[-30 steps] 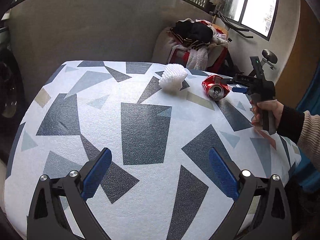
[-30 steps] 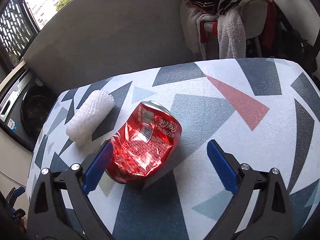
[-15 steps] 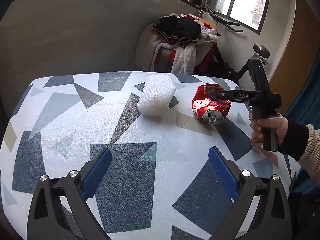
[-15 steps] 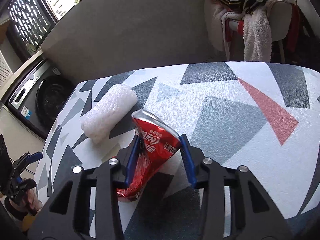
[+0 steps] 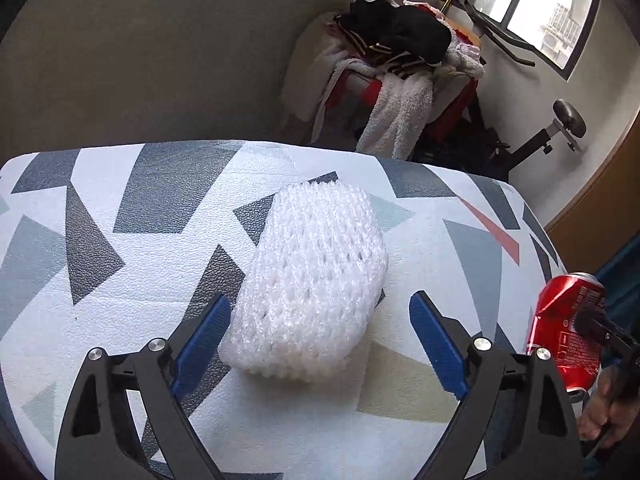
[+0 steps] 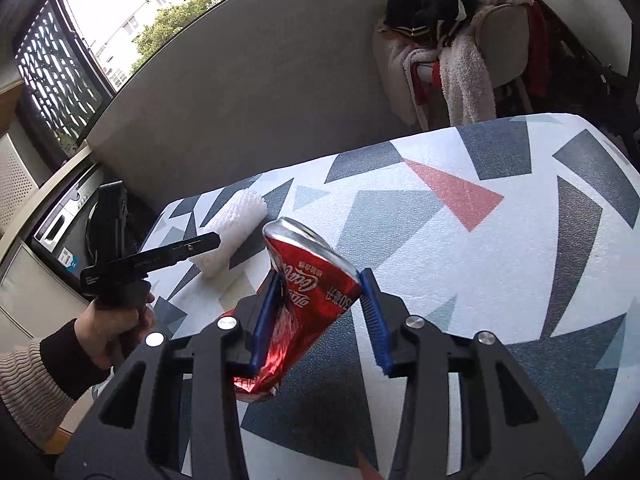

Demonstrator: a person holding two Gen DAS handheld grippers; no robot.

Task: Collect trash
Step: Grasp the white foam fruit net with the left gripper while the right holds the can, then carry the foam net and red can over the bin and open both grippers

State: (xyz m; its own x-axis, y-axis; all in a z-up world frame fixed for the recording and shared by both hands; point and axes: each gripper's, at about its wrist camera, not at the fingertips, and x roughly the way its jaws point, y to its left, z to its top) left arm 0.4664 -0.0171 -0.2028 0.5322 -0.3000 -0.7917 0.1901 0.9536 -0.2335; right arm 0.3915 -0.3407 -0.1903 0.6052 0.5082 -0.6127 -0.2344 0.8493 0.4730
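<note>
A white foam net sleeve (image 5: pixel 312 280) lies on the patterned table (image 5: pixel 120 280). My left gripper (image 5: pixel 320 336) straddles its near end and its jaws are closing. The left blue pad (image 5: pixel 204 336) is close beside the foam, while a gap remains at the right pad (image 5: pixel 436 340). My right gripper (image 6: pixel 320 280) is shut on a crushed red soda can (image 6: pixel 316 288) and holds it tilted above the table (image 6: pixel 520 280). That can (image 5: pixel 568 328) also shows at the right edge of the left wrist view. In the right wrist view the left gripper (image 6: pixel 212 242) reaches over the foam net (image 6: pixel 232 232).
Behind the table stands a grey wall and a chair heaped with clothes and towels (image 5: pixel 400 60) (image 6: pixel 460 20). An exercise bike (image 5: pixel 560 128) stands at the far right. A washing machine (image 6: pixel 80 220) sits beyond the table's left end. A person's hand and sleeve (image 6: pixel 100 332) hold the left gripper.
My left gripper has travelled across the table to the foam net, which now sits between its narrowing jaws. My right gripper has shut on the can and raised it off the table.
</note>
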